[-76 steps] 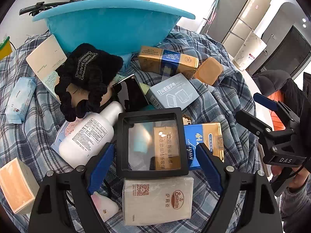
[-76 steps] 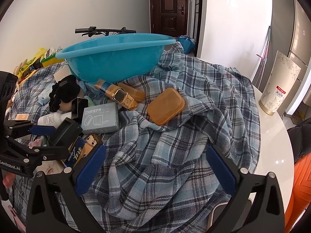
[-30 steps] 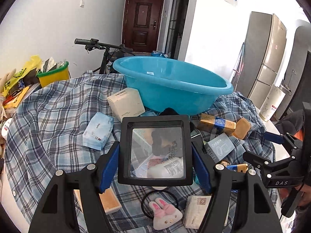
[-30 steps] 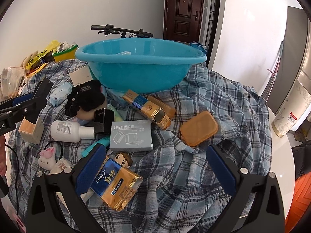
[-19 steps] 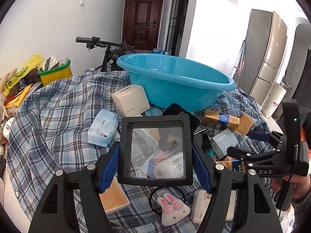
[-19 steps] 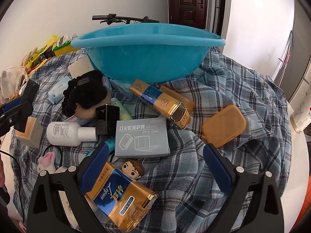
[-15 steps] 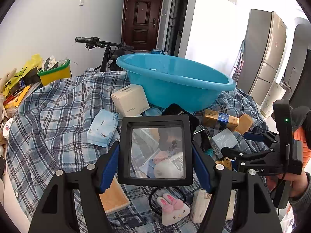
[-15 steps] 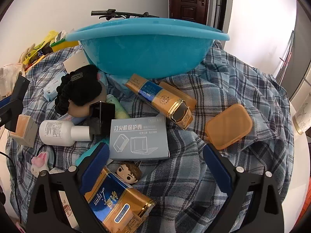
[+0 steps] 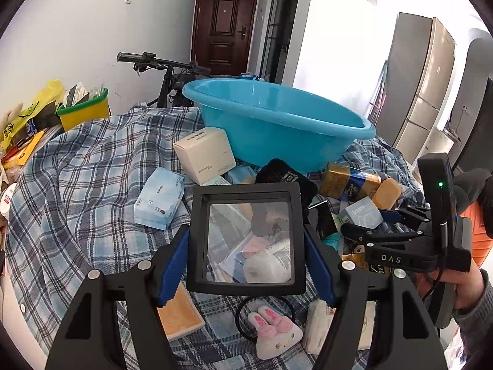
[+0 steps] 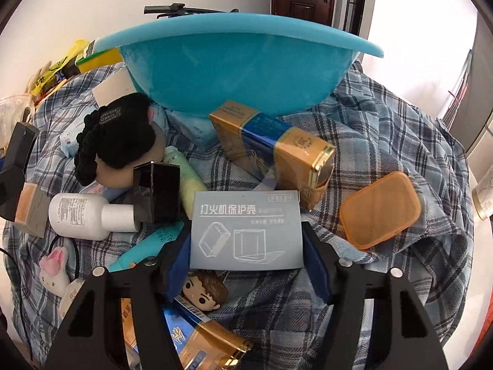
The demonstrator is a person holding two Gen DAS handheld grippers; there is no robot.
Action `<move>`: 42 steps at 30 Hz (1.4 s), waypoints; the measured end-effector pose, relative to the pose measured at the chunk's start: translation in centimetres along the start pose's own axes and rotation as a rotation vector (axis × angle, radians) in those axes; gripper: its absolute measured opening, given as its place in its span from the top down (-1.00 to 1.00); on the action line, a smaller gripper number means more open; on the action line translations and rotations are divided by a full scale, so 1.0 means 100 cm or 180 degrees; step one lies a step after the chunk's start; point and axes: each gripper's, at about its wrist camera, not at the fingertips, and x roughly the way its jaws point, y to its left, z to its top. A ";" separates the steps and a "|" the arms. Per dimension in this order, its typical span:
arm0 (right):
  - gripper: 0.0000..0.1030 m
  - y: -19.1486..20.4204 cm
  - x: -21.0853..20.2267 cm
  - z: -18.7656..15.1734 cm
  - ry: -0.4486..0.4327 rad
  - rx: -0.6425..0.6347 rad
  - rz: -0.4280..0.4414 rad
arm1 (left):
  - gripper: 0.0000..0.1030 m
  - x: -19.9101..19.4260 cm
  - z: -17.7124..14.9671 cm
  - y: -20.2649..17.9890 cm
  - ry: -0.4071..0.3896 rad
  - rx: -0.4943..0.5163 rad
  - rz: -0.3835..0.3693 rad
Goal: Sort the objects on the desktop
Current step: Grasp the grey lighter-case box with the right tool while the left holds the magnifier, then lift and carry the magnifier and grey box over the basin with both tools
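My left gripper (image 9: 246, 262) is shut on a black-framed clear square box (image 9: 246, 237) and holds it above the plaid-covered table, in front of the blue basin (image 9: 277, 120). My right gripper (image 10: 246, 256) has its blue pads on both sides of a grey lighter-case box (image 10: 246, 231) that lies on the cloth. The right gripper also shows in the left wrist view (image 9: 369, 225), low at the right among the boxes. The basin also shows in the right wrist view (image 10: 240, 71), just behind the pile.
Around the grey box lie a gold-blue carton (image 10: 271, 151), an orange pad (image 10: 382, 209), a black cube (image 10: 157, 191), a white bottle (image 10: 86, 215), a black scrunchie (image 10: 117, 138) and a doll head (image 10: 203, 289). A white box (image 9: 205, 154) and tissue pack (image 9: 160, 197) lie left.
My left gripper lifted the clear box off the table and held it steady. My right gripper moved down and forward over the pile and closed in around the grey box.
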 end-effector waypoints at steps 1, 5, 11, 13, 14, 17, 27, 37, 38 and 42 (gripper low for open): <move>-0.24 0.000 -0.002 -0.001 -0.0015 -0.0009 0.0024 | -0.40 0.000 0.000 0.000 0.0000 -0.0004 -0.0001; -0.24 0.002 -0.015 -0.005 -0.0112 -0.0065 0.0001 | -0.40 0.001 0.000 0.000 0.0006 0.0002 0.0001; -0.25 -0.001 -0.021 -0.002 -0.0143 -0.0004 0.0013 | -0.40 0.000 -0.002 -0.006 0.0010 0.0032 0.0001; -0.26 -0.006 -0.019 -0.002 -0.0128 0.0047 -0.0006 | -0.40 0.000 -0.002 -0.007 0.0003 0.0034 0.0003; -0.26 -0.008 -0.019 -0.001 -0.0119 0.0071 0.0002 | -0.40 -0.001 -0.002 -0.007 0.0000 0.0031 0.0003; -0.26 -0.012 -0.024 -0.003 -0.0149 0.0092 0.0083 | -0.40 0.000 -0.001 -0.006 -0.0001 0.0023 0.0012; -0.25 -0.038 -0.042 0.009 -0.0425 0.0231 -0.0184 | -0.40 0.003 -0.002 -0.012 0.0015 0.0057 -0.0005; -0.24 -0.012 -0.068 -0.007 -0.0745 0.0150 -0.0231 | -0.40 0.005 -0.004 -0.016 -0.0014 0.0082 0.0034; -0.24 -0.006 -0.071 -0.008 -0.0794 0.0104 -0.0306 | -0.40 0.004 -0.004 -0.018 -0.0032 0.0106 0.0053; -0.24 0.008 -0.076 -0.007 -0.0867 0.0039 -0.0415 | -0.40 0.000 -0.003 -0.020 -0.0146 0.0147 0.0137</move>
